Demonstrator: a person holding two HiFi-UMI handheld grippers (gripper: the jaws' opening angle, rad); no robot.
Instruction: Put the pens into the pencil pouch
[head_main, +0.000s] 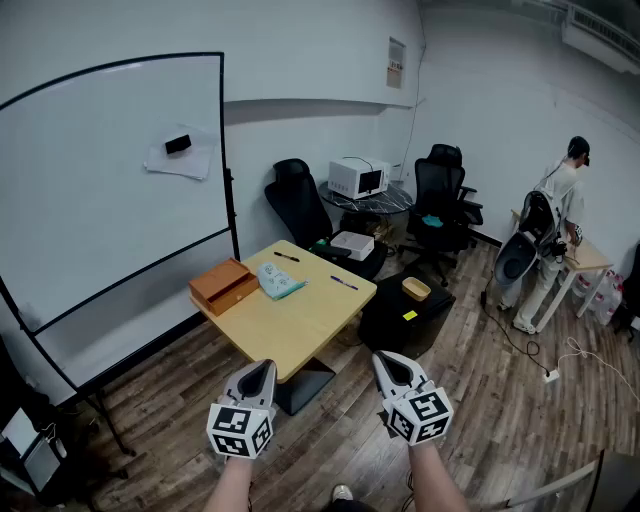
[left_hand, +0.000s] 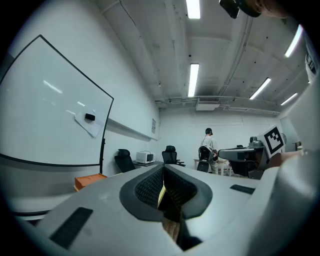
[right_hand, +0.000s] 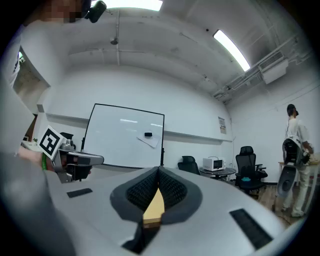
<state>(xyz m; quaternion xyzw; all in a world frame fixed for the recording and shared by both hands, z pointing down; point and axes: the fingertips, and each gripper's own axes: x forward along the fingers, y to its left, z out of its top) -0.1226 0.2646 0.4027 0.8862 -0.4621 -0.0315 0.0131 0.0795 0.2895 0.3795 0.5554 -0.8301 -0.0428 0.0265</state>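
A light wooden table (head_main: 300, 320) stands ahead of me. On it lie a teal pencil pouch (head_main: 279, 282) and two dark pens, one near the far edge (head_main: 286, 257) and one near the right edge (head_main: 343, 283). My left gripper (head_main: 261, 368) and right gripper (head_main: 386, 360) hover side by side short of the table's near corner, well apart from the pens. Both are shut with nothing between the jaws. The left gripper (left_hand: 162, 171) in its own view and the right gripper (right_hand: 158, 173) in its own view show the pads pressed together.
An orange box (head_main: 223, 284) sits on the table's left side. A whiteboard (head_main: 110, 190) stands at the left. Behind the table are black office chairs (head_main: 300, 205) and a microwave (head_main: 358, 177); a black crate (head_main: 407, 312) is at its right. A person (head_main: 553, 235) stands far right.
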